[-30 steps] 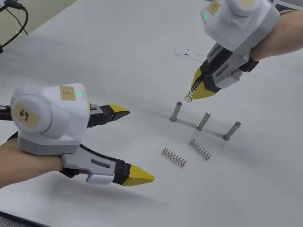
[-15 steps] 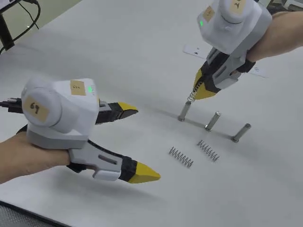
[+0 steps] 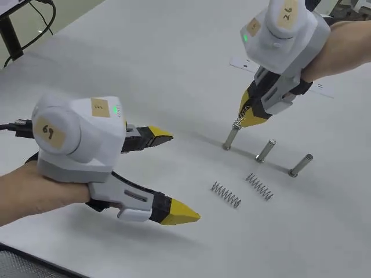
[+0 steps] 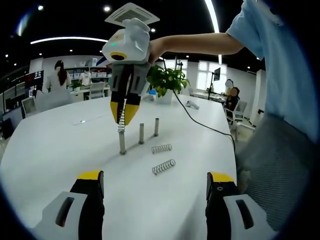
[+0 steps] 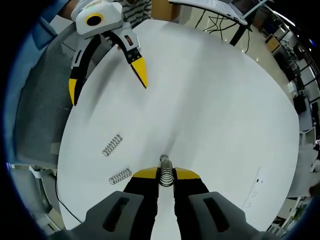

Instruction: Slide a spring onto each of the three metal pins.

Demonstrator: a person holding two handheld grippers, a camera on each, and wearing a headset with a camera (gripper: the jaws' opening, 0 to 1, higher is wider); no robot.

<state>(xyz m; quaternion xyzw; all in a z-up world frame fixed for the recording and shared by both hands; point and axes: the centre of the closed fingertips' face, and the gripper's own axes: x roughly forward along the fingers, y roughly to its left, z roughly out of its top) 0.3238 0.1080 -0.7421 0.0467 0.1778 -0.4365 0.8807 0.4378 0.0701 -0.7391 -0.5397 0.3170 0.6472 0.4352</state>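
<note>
Three metal pins stand in a row on the white table: the left pin, the middle pin and the right pin. My right gripper is shut on a spring whose lower end sits over the top of the left pin. The same spring hangs above that pin in the left gripper view. Two loose springs lie flat in front of the pins. My left gripper hovers open to the left of them, holding nothing.
A white power strip lies on the table behind the right gripper. Black cables run at the far left edge. A potted plant and chairs stand beyond the table.
My right gripper has come down with the spring, from above and beside the left pin to the pin's top. The head camera shifted; the left gripper stayed open.
</note>
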